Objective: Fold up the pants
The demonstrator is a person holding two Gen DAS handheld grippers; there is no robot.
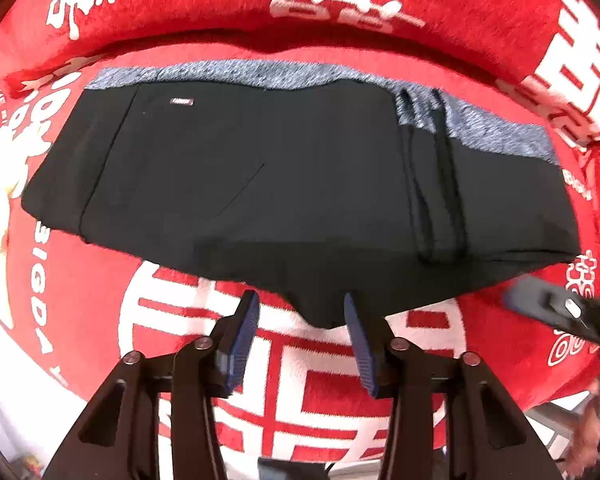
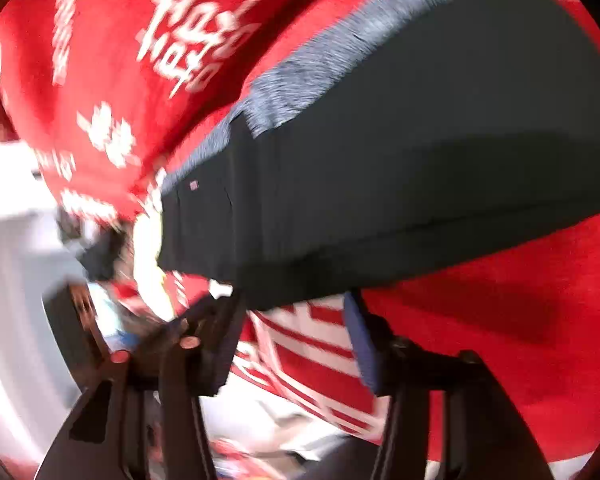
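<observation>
Black pants (image 1: pixel 260 176) with a grey heathered waistband (image 1: pixel 260 74) lie folded flat on a red blanket (image 1: pixel 500 320) with white characters. My left gripper (image 1: pixel 300 312) is open and empty just in front of the pants' near edge. My right gripper (image 1: pixel 556 310) shows blurred at the right edge of the left wrist view. In the blurred right wrist view the pants (image 2: pixel 420 160) fill the upper right, and my right gripper (image 2: pixel 296 308) is open and empty at their near edge. A drawstring (image 1: pixel 440 184) lies across the pants' right side.
A rolled fold of the red blanket (image 1: pixel 340 8) runs along the far side behind the pants. A white surface (image 2: pixel 16 280) lies off the blanket at the left in the right wrist view.
</observation>
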